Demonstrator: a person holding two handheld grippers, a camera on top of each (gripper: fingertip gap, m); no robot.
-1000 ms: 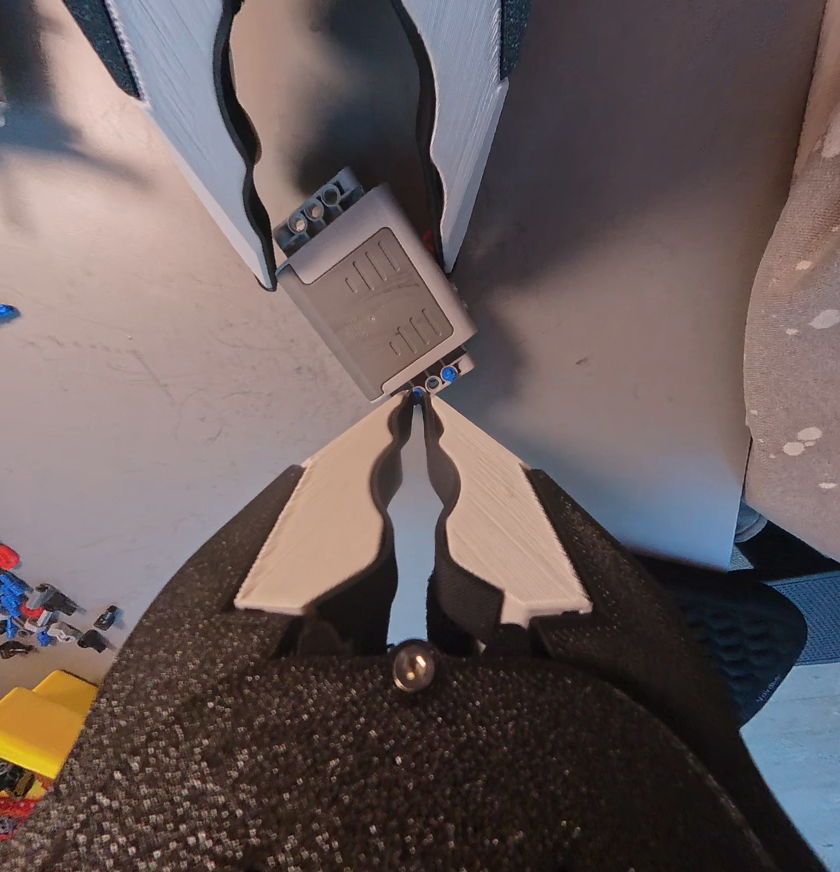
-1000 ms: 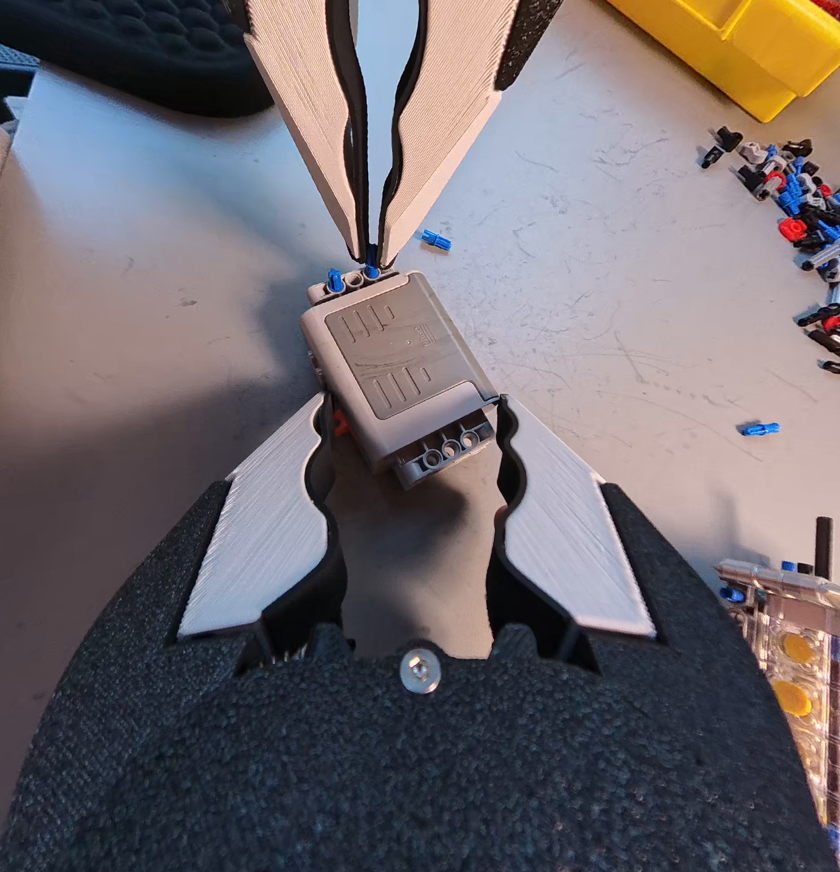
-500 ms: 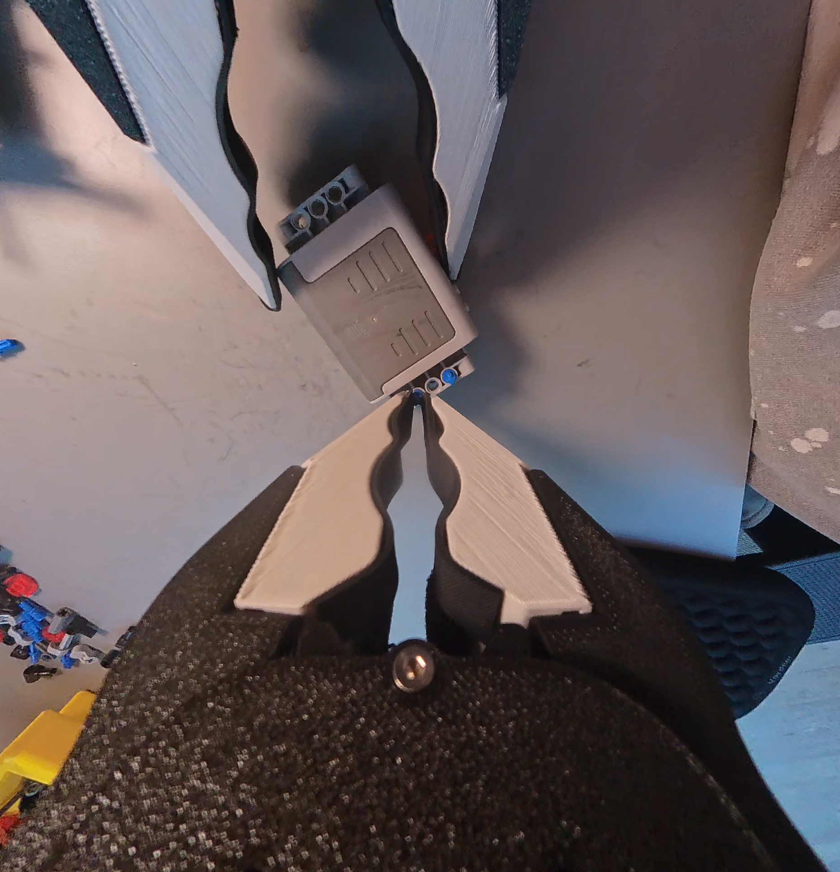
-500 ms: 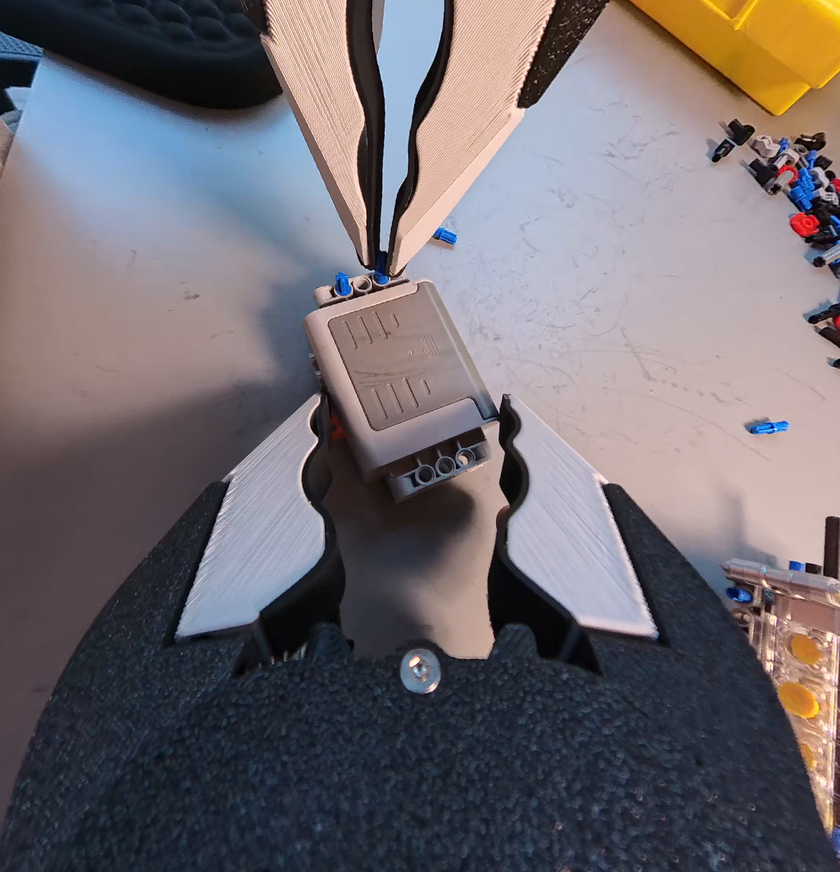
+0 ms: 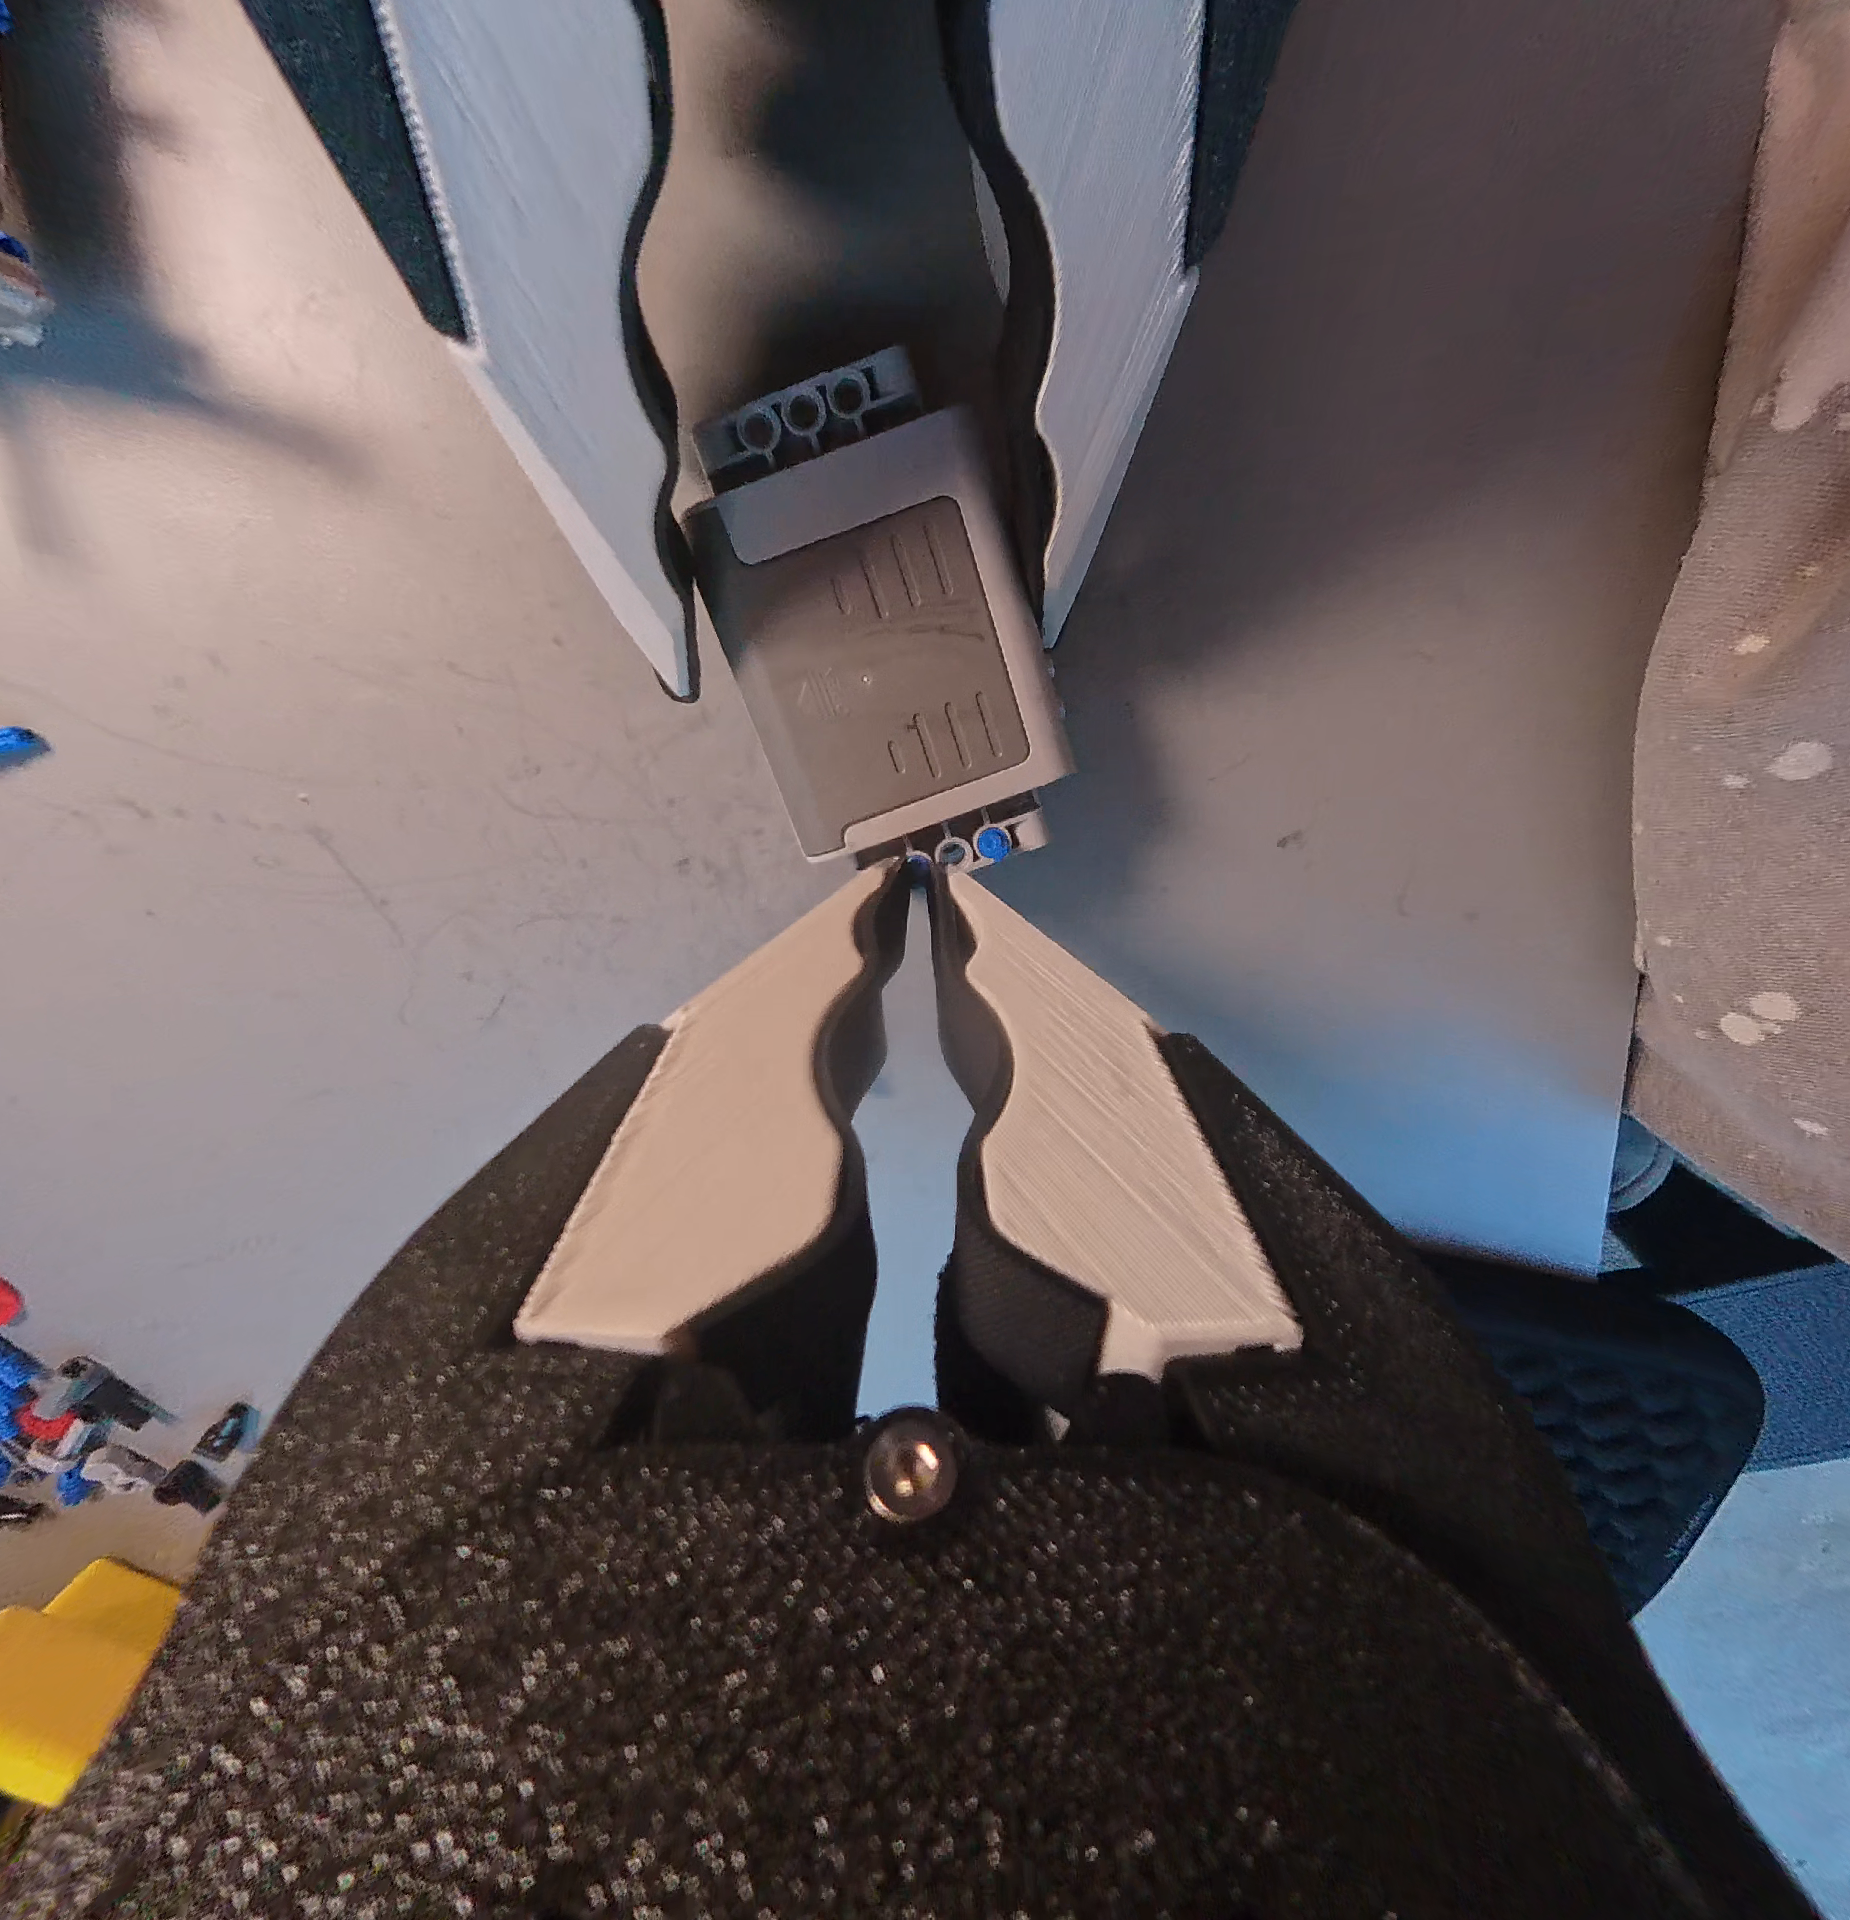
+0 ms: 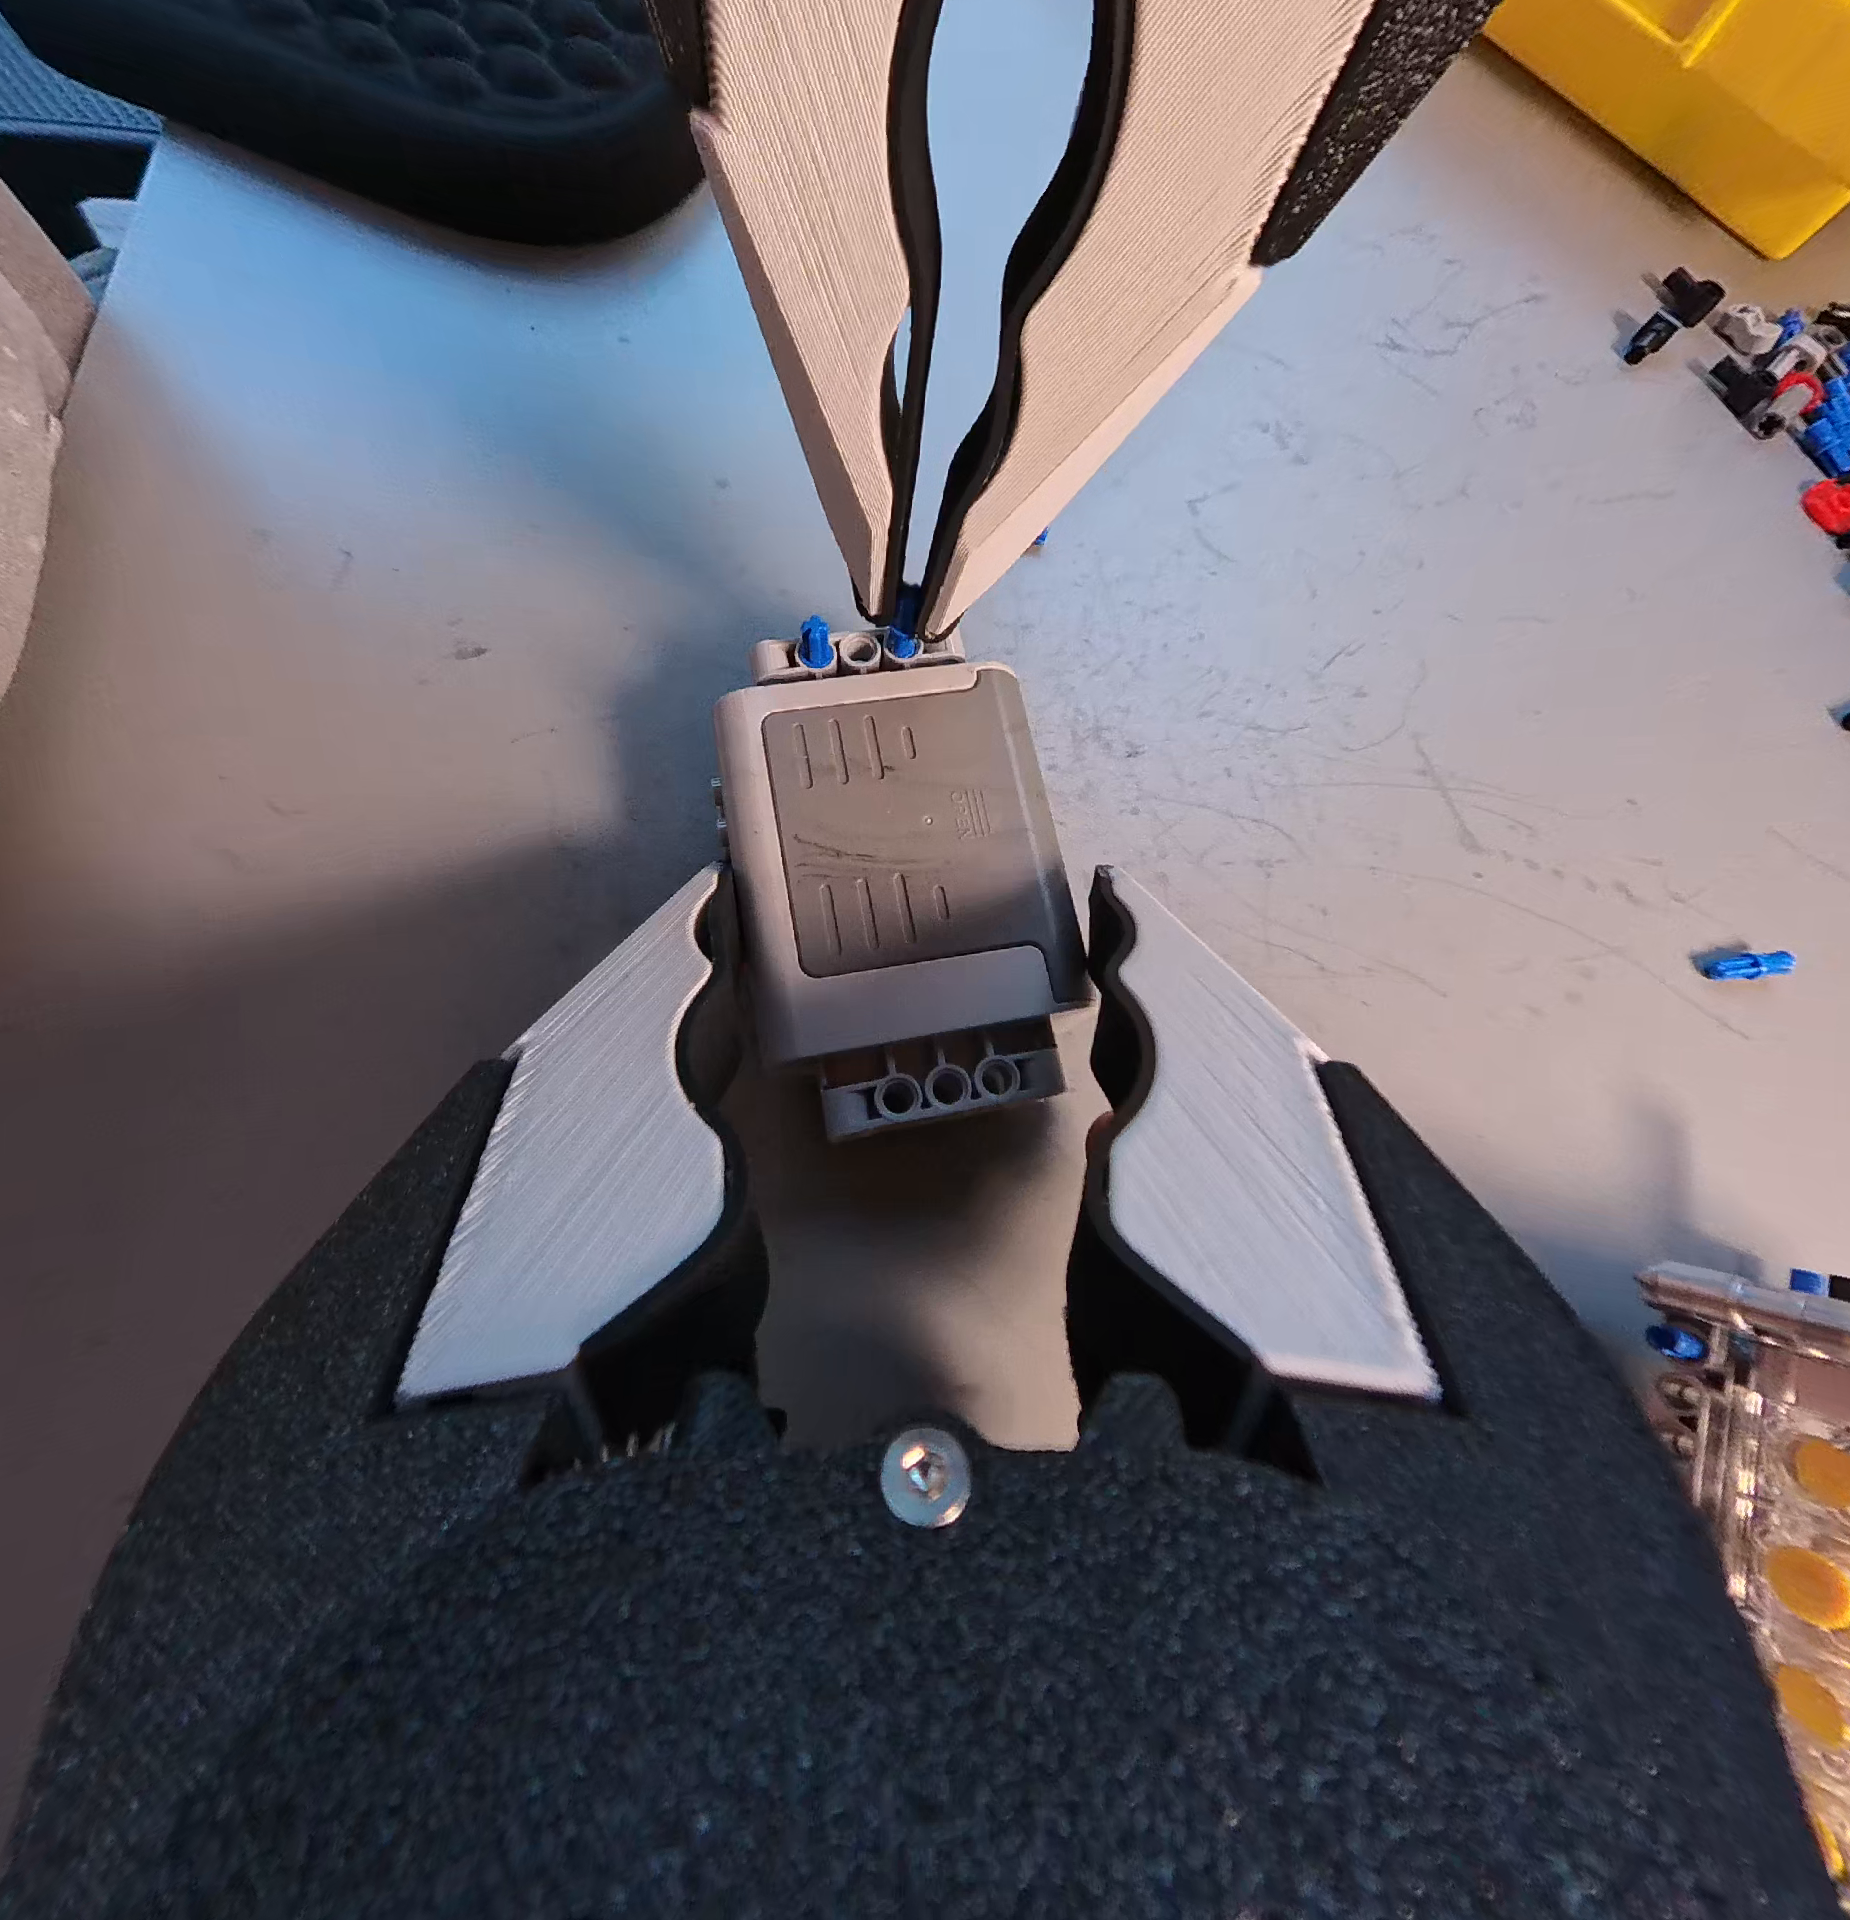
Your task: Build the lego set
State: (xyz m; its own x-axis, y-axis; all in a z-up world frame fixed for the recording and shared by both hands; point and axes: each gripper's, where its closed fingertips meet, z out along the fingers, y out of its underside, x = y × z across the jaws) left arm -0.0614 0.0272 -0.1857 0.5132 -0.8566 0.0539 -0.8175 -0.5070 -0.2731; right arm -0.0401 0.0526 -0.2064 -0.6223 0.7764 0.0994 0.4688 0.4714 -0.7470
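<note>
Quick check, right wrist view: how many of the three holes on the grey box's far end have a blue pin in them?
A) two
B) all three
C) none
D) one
A: on the grey box, the far row shows a free blue pin in one outer hole, an empty middle hole, and a second blue pin that the left gripper pinches in its jaws.
</note>
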